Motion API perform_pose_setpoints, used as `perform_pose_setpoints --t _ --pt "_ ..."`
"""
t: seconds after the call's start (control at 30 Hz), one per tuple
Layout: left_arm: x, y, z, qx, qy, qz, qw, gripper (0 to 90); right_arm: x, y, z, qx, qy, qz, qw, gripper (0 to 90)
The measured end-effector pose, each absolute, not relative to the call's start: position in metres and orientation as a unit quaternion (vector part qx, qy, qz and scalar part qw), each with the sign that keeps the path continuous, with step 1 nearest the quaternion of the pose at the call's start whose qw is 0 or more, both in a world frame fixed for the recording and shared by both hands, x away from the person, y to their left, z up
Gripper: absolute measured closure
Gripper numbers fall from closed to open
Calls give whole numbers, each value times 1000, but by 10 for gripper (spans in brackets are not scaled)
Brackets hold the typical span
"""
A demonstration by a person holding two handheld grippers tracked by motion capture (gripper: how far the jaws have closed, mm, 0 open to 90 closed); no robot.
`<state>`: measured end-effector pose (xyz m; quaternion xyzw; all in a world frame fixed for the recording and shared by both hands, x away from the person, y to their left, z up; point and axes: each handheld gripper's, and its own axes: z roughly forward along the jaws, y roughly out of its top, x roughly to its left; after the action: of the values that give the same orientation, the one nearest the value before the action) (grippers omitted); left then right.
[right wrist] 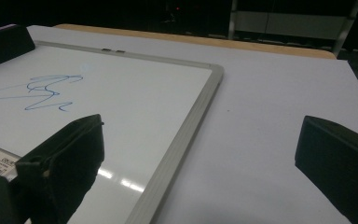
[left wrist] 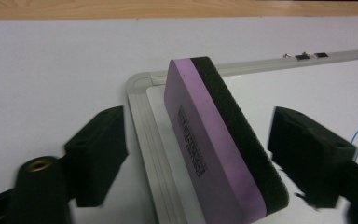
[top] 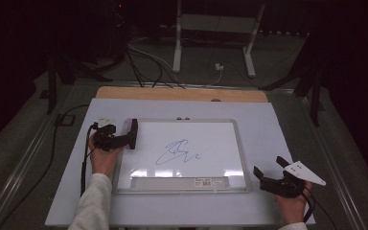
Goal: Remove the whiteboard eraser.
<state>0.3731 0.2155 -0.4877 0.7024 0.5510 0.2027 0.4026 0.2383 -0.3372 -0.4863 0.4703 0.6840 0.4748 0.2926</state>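
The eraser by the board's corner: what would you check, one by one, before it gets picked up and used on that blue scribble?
1. Eraser between the left gripper fingers: ok, it stands tilted in the gap.
2. Fingers pressing on the eraser: not ok, gaps show on both sides.
3. Eraser's dark felt side facing the board: cannot tell; it faces the right-hand finger.
4. Scribble free of anything on top: ok.
5. Right gripper out of the wiping path: ok, it is off the board on the sheet, fingers open on nothing.
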Motion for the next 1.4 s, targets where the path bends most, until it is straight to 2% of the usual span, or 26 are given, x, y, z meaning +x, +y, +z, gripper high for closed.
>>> perform_pose_setpoints --t 0.13,0.37,0.7,0.9,1.4 --pt "373 216 -490 707 547 195 404 315 238 -337 -486 471 684 475 292 20" --pt "373 213 -491 711 544 183 407 385 238 -337 -487 471 685 474 290 20" --pt "376 203 -496 715 542 159 412 371 238 -336 -487 471 686 474 290 20" --pt "376 198 -501 731 540 160 386 343 239 -337 -487 471 686 473 289 20" --pt "376 197 -506 739 542 152 370 387 238 -337 -487 471 686 473 289 20"
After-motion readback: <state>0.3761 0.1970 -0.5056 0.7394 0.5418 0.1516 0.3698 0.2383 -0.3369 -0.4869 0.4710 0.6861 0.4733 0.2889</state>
